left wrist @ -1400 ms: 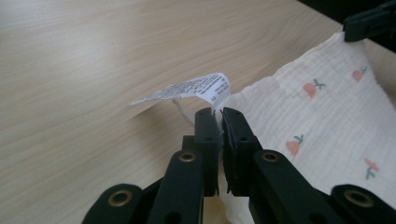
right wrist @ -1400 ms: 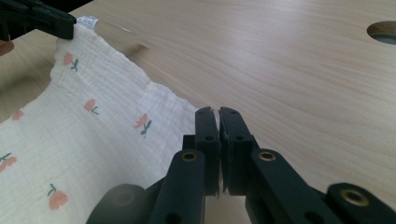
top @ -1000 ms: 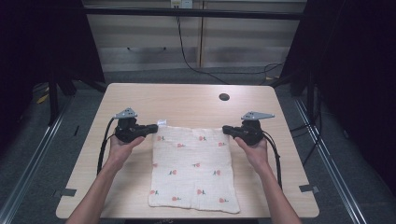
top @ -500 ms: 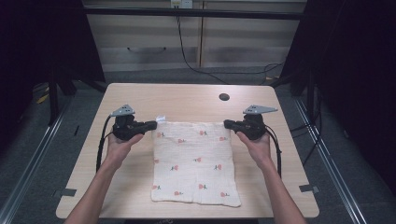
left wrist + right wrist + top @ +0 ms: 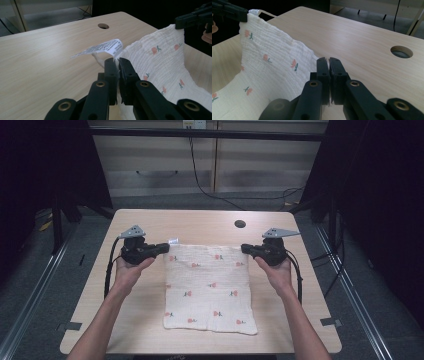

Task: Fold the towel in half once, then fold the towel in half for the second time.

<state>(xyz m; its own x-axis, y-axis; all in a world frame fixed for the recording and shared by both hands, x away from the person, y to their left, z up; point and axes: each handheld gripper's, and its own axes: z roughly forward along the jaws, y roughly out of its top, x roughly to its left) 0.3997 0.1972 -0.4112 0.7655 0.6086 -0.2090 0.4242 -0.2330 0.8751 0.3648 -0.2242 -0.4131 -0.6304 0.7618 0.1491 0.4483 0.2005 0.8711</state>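
Note:
A white cloth (image 5: 207,287) printed with small red flowers hangs by its far edge between both grippers, while its near part lies on the table. My left gripper (image 5: 164,249) is shut on the cloth's far left corner (image 5: 117,65), beside a white care label (image 5: 105,47). My right gripper (image 5: 245,249) is shut on the far right corner (image 5: 318,63). The held edge is stretched above the table, and the cloth (image 5: 264,65) slopes down from it. Across the cloth, the right gripper (image 5: 180,22) appears in the left gripper view, and the left gripper (image 5: 242,15) in the right gripper view.
The wooden table (image 5: 200,222) has a round cable hole (image 5: 240,224) near its far edge. Cabinets and trailing cables (image 5: 200,175) stand beyond the table. Dark curtains flank both sides.
Both grippers have risen with the cloth's far edge, lifting it off the table. The cloth's near edge has slid a little farther from the table's front.

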